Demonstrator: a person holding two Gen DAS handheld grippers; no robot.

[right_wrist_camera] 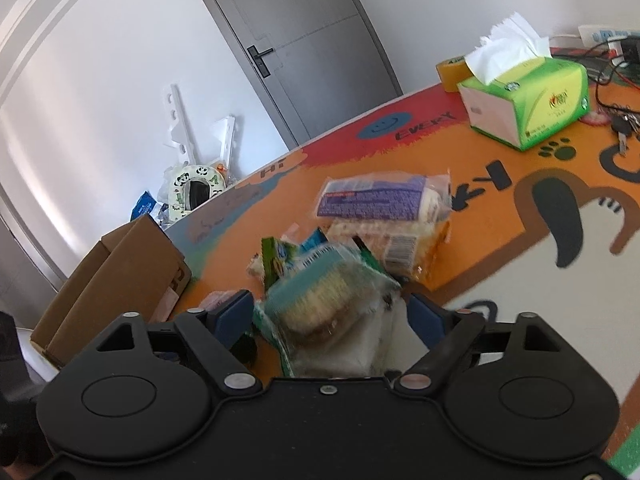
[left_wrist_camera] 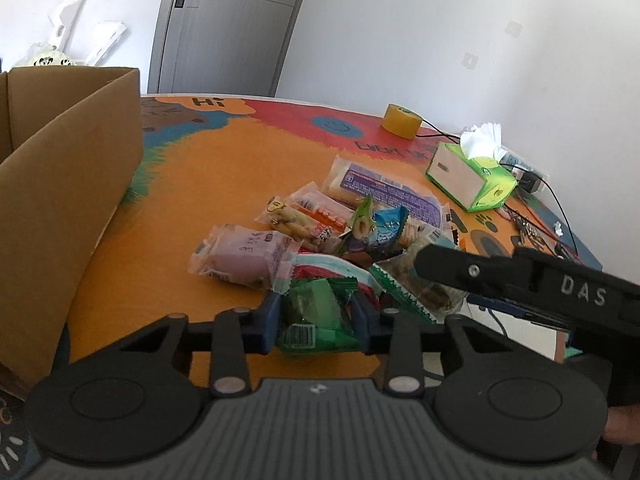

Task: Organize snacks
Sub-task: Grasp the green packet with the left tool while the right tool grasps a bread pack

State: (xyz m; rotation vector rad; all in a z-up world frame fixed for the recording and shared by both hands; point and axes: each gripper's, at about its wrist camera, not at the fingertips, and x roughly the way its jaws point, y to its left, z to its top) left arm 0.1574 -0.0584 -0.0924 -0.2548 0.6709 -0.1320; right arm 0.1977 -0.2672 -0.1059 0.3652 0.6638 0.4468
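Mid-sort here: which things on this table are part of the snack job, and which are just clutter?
Job:
- snack pile
- green packet clamped in the left hand-held gripper
- wrapped cake between the right hand-held gripper's open pads
- cardboard box

Clutter:
- tissue box
- tape roll
- cables
- keys

Both handheld grippers are matte black, each with two round hubs, silver pivot screws and slotted linkage arms ending in blue finger pads (left_wrist_camera: 271, 312). The left gripper (left_wrist_camera: 318, 316) has a ribbed grey centre plate. The right gripper (right_wrist_camera: 332, 316), seen side-on, bears white "DAS" lettering and one silver screw.
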